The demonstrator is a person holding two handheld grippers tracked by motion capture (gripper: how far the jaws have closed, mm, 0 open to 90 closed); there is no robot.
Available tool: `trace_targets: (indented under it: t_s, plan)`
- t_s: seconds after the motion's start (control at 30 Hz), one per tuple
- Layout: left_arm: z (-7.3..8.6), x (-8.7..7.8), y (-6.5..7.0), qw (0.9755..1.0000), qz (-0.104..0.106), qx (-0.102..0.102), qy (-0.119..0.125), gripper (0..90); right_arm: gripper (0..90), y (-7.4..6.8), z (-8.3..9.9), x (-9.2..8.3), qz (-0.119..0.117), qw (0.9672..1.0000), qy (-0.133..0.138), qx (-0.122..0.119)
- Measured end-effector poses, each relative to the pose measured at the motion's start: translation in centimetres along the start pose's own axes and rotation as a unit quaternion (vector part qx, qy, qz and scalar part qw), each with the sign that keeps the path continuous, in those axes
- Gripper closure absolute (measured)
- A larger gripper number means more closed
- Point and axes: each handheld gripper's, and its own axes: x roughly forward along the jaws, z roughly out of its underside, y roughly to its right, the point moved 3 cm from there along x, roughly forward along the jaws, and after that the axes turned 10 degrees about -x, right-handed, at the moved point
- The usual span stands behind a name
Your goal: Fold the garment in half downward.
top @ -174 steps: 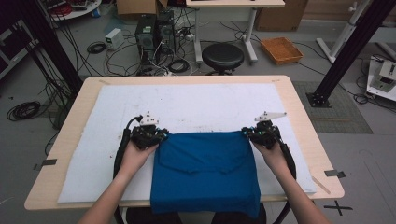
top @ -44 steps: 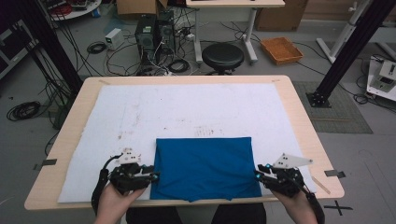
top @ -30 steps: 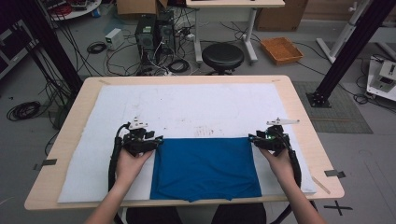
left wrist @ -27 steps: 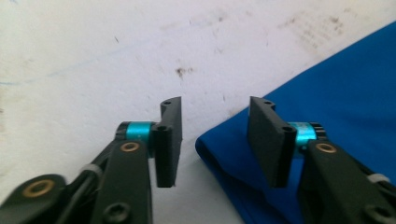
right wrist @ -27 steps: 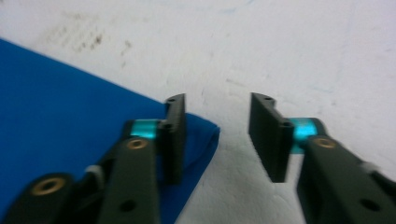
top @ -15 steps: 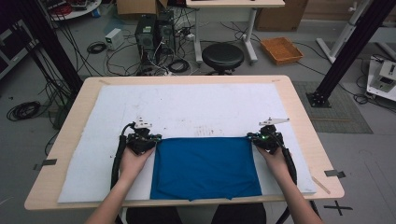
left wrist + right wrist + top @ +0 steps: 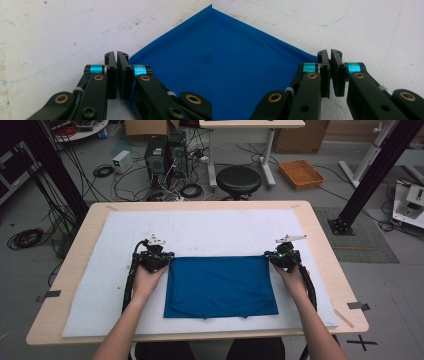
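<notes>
The high view looks forward and down from above the person's side of the table [image 7: 320,227], far enough back to take in the floor beyond it. The left gripper view rides close above the white mat [image 7: 50,37], facing along its own jaws past the blue cloth's [image 7: 185,62] far left corner. The right gripper view sits equally close at that cloth's far right corner. All three share the cloth's far edge and the mat just beyond it.

Blue cloth [image 7: 220,286] flat between left gripper [image 7: 156,258] and right gripper [image 7: 281,257]
</notes>
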Motion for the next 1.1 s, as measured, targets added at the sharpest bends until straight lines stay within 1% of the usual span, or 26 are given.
trace_targets:
  t_s: [0.1,0.13,0.17,0.23,0.3,0.33,0.37,0.43,0.5,0.57,0.67,0.7,0.73,0.8,0.83,0.9,0.93,1.0,1.03,1.1]
  plan:
    - [-0.1,0.4,-0.2,1.0,-0.001,-0.003,0.001,86.4,86.2,0.2,0.0,0.1,0.002,1.0,0.001,0.003]
    - [-0.1,0.5,-0.2,1.0,0.0,-0.005,0.006,86.2,85.0,0.3,0.0,0.1,0.001,1.0,0.002,0.003]
    - [-0.1,0.3,-0.2,1.0,-0.003,-0.001,0.009,84.9,82.5,0.3,0.0,0.1,0.005,1.0,0.003,0.005]
    - [-0.3,-0.2,-0.1,0.9998,-0.01,-0.004,0.017,70.9,74.3,0.4,0.0,-0.2,0.012,0.9999,0.008,0.003]
    - [-0.4,-1.1,0.1,0.9994,-0.003,-0.006,0.033,65.1,66.8,0.5,0.0,-0.9,0.011,0.9997,0.019,0.009]
    - [-0.5,-1.7,0.3,0.9992,0.001,-0.005,0.038,60.5,62.5,0.5,-0.1,-1.3,0.013,0.9996,0.023,0.012]
    - [-0.5,-2.3,0.5,0.9989,0.01,-0.007,0.045,57.4,59.3,0.5,-0.1,-1.7,0.016,0.9993,0.032,0.011]
    - [-0.4,-3.7,1.0,0.9981,0.027,-0.002,0.056,54.9,55.3,0.3,0.0,-2.8,0.008,0.9989,0.045,0.011]
    - [0.0,-5.1,1.4,0.9963,0.046,0.01,0.072,53.8,52.4,0.0,0.2,-3.8,0.008,0.9984,0.055,0.0]
    - [0.6,-6.4,1.9,0.9944,0.06,0.017,0.086,52.4,49.8,-0.3,0.5,-4.9,0.005,0.9978,0.065,-0.008]
    - [1.8,-8.1,2.4,0.991,0.082,0.028,0.103,51.4,48.8,-1.0,1.1,-6.4,-0.001,0.9964,0.084,-0.016]
    - [2.2,-8.6,2.5,0.9896,0.094,0.027,0.106,51.4,48.7,-1.2,1.3,-6.8,-0.003,0.9958,0.09,-0.017]
    - [2.7,-9.1,2.5,0.9877,0.108,0.021,0.111,51.4,48.6,-1.3,1.5,-7.3,-0.005,0.9952,0.096,-0.017]
    - [3.6,-9.8,2.4,0.9836,0.129,0.018,0.125,51.5,48.5,-1.4,1.7,-7.9,-0.007,0.9944,0.104,-0.02]
    - [4.0,-10.1,2.3,0.9817,0.13,0.02,0.138,51.5,48.5,-1.3,1.7,-8.2,-0.006,0.9941,0.107,-0.016]
    - [4.7,-10.4,1.9,0.979,0.13,0.025,0.155,51.4,48.1,-1.0,1.7,-8.5,-0.006,0.9935,0.113,-0.01]
    - [5.0,-10.5,1.7,0.9784,0.13,0.02,0.159,51.4,48.0,-0.9,1.7,-8.6,-0.006,0.9932,0.116,-0.005]
    - [5.4,-10.5,1.3,0.9766,0.124,-0.001,0.176,51.3,48.0,-0.7,1.7,-8.8,-0.007,0.9926,0.121,0.001]
    - [5.4,-10.6,1.2,0.9764,0.122,-0.008,0.178,51.1,48.0,-0.7,1.8,-8.8,-0.008,0.9925,0.122,0.003]
    - [5.3,-10.6,1.0,0.9779,0.115,-0.02,0.173,49.2,48.0,-0.6,1.9,-8.8,-0.007,0.9925,0.122,0.004]
